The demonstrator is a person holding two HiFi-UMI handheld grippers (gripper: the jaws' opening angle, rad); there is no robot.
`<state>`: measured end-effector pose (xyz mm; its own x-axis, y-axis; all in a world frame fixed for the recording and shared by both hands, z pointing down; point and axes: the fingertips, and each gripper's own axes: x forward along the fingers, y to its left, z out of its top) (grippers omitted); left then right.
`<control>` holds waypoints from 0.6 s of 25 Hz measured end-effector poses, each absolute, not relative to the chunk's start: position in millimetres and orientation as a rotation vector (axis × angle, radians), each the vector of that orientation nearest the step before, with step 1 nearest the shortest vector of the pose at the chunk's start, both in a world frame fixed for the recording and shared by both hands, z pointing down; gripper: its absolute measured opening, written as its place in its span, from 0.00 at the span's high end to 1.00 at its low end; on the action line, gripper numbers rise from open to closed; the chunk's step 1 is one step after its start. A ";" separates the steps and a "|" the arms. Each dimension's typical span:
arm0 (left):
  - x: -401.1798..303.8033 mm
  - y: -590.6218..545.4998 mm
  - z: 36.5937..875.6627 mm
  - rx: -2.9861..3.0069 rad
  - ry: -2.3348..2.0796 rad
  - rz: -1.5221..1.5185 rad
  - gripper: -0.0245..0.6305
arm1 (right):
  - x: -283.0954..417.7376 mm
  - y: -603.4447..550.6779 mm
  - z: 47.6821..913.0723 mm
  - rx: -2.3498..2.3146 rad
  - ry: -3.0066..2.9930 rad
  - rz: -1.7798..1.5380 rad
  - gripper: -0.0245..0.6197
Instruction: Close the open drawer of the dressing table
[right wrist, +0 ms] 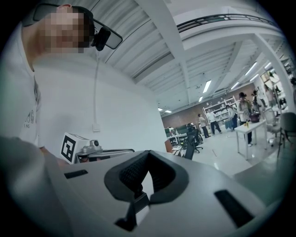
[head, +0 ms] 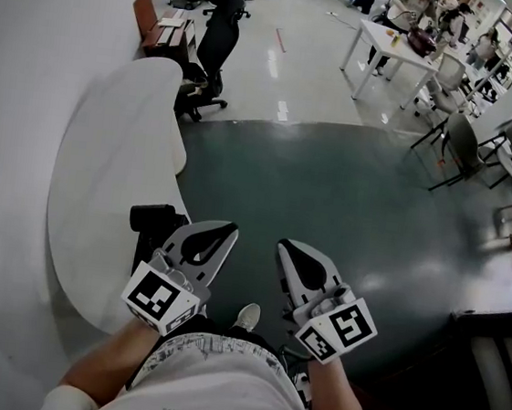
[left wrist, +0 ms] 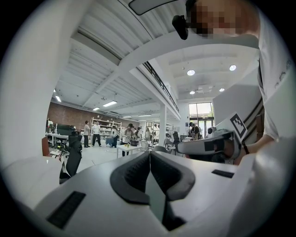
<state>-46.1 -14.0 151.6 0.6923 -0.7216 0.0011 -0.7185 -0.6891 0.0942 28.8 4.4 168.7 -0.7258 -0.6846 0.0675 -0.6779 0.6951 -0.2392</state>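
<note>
White curved tabletop (head: 101, 191) at left. Left gripper (head: 225, 231) just off its right edge, jaws closed, nothing between. Right gripper (head: 286, 247) beside it over dark floor (head: 348, 201), jaws closed too, empty. Can't make out the drawer in any view.

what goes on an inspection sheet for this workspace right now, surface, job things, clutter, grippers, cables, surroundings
surface: white curved tabletop left of the grippers
job's things: no open drawer seen in any view
clutter: black object at the tabletop's edge, cannot tell what
grippers: left gripper and right gripper both shut, empty, held level over dark floor
cables: thin line down the white wall
surroundings: black office chair, white table, people standing far off
</note>
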 end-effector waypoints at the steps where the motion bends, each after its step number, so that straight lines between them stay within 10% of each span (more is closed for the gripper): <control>1: -46.2 -14.3 152.1 2.808 -1.198 -0.053 0.93 | 29.2 3.9 170.2 -1.156 2.867 -0.393 0.95; 15: -42.4 -15.1 153.4 2.809 -1.191 -0.043 0.93 | 33.7 2.2 174.9 -1.175 2.852 -0.426 0.95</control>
<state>-42.4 -15.1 153.4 0.6957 -0.7183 0.0092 -0.7157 -0.6920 0.0942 33.7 2.2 174.9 -0.7148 -0.6950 0.0780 -0.6874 0.6776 -0.2613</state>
